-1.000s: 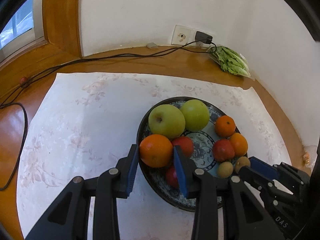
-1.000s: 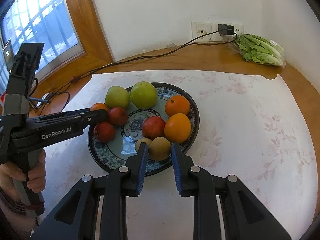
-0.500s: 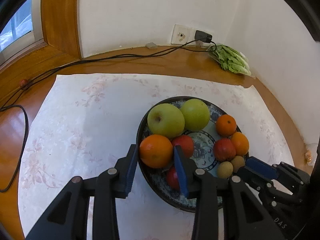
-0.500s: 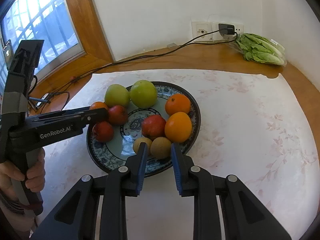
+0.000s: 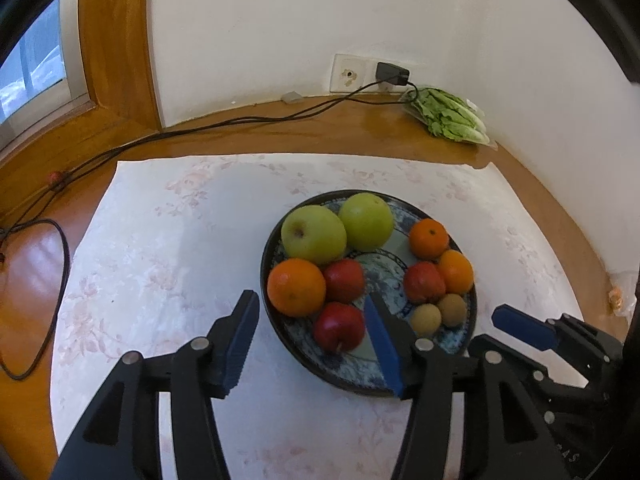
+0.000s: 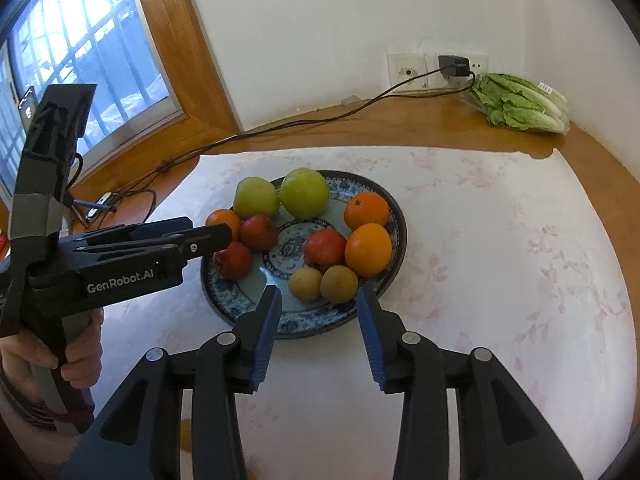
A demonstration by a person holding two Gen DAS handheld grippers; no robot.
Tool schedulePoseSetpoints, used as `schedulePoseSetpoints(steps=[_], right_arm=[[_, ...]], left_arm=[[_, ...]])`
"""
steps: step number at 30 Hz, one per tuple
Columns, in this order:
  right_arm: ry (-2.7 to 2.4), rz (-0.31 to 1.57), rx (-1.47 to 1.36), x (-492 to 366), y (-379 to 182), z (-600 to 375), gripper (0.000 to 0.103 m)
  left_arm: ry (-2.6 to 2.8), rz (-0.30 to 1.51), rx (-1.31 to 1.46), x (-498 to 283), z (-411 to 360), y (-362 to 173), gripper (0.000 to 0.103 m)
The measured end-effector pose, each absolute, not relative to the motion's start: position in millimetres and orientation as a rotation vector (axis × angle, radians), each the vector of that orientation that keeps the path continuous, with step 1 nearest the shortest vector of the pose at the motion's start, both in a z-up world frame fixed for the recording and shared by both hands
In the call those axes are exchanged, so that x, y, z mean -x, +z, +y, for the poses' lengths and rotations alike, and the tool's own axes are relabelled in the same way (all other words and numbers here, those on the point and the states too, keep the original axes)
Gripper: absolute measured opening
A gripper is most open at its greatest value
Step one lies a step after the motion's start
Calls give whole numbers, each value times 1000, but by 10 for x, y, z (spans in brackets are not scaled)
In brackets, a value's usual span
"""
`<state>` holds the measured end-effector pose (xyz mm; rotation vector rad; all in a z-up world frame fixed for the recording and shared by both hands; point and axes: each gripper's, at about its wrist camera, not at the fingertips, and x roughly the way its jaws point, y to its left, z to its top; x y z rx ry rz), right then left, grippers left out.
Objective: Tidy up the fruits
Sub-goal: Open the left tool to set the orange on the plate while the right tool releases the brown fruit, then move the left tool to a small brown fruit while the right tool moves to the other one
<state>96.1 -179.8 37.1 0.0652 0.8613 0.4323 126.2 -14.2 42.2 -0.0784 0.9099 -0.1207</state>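
Note:
A blue patterned plate (image 5: 356,376) (image 6: 384,200) on a white floral cloth holds several fruits: two green apples (image 5: 314,234), oranges (image 5: 296,286), red apples (image 5: 339,326) and two small brown fruits (image 6: 339,283). My left gripper (image 5: 314,330) is open and empty, its jaws wide on either side of the plate's near rim, just short of the orange and a red apple. My right gripper (image 6: 318,318) is open and empty at the plate's near edge, just short of the two small brown fruits. The left gripper also shows in the right wrist view (image 6: 208,236), and the right gripper's finger in the left wrist view (image 5: 524,326).
The white floral cloth (image 5: 180,260) covers a wooden table. A black cable (image 5: 240,124) runs from a wall socket (image 5: 392,74) across the back. Bagged lettuce (image 6: 520,102) lies at the back right corner. A window (image 6: 80,60) is on the left.
Both grippers have opened wide and drawn back a little. The left let go of the orange and the right let go of the small brown fruit; both now rest on the plate.

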Motion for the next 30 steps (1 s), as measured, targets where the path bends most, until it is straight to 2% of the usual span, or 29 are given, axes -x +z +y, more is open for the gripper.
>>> schedulePoseSetpoints(steps=[30], right_arm=[[472, 915, -19, -46, 432, -1797, 40]], left_arm=[[-230, 956, 66, -143, -444, 515, 58]])
